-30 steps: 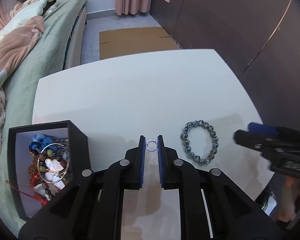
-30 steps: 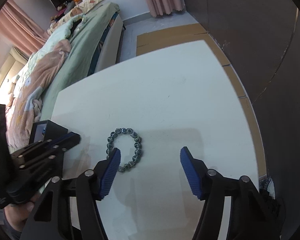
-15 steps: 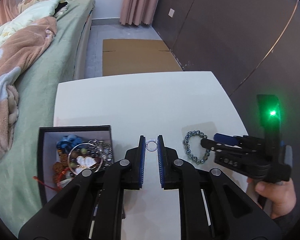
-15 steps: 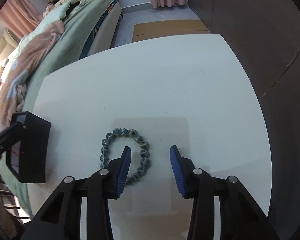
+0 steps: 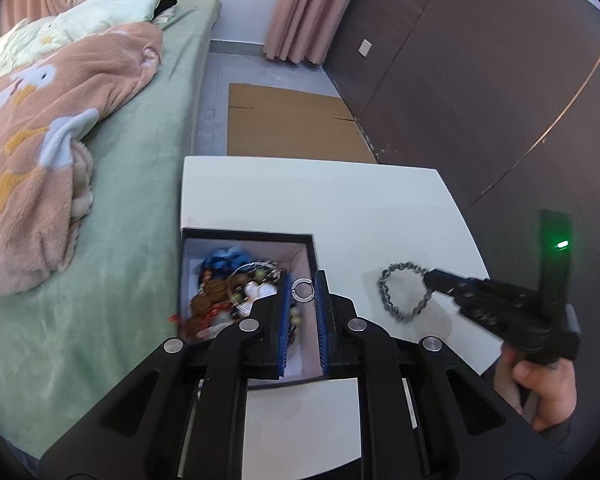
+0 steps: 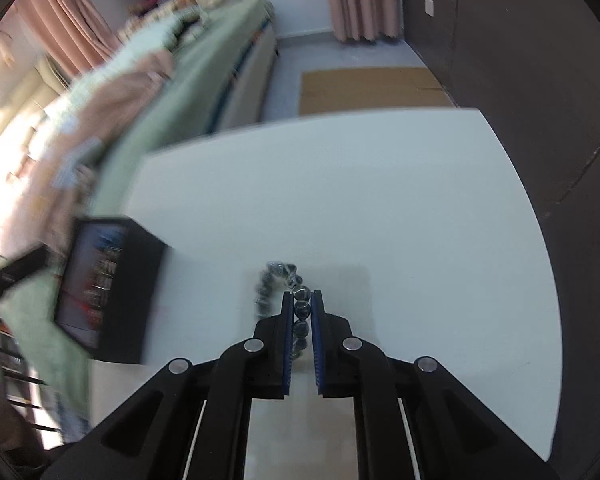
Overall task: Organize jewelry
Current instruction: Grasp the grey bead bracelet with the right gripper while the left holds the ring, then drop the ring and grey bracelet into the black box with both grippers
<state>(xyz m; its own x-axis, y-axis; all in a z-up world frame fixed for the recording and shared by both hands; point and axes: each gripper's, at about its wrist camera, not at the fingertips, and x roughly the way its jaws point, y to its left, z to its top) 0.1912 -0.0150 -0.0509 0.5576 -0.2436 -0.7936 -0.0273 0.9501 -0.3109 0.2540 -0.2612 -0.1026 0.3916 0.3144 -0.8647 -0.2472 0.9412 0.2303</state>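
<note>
**A:** Over the black box (image 5: pixel 247 240), your left gripper (image 5: pixel 302 292) is pinching the small silver ring (image 5: pixel 303 290) right at the pad tips, jaws nearly closed on it. The ring is hanging above the box's right-hand part, close to the near wall. If you are letting go while tilted like this, it could be bouncing off the rim onto the white table (image 5: pixel 320 200), or rolling away.

**B:** And the other side?

**A:** Your right gripper (image 6: pixel 301 312) has just been closing, and its pads are now clamping a few beads of the beaded bracelet (image 6: pixel 278 284); the rest of the loop is draping down to the tabletop (image 6: pixel 340 184). You are gripping round beads, so I am judging they could be squirting out sideways as you lift. The dangling part could also be snagging on the box edge.

**B:** Anything inside the box?

**A:** It is already holding a tangle of jewellery (image 5: pixel 236 284); a dropped ring may be burying itself there.
</note>
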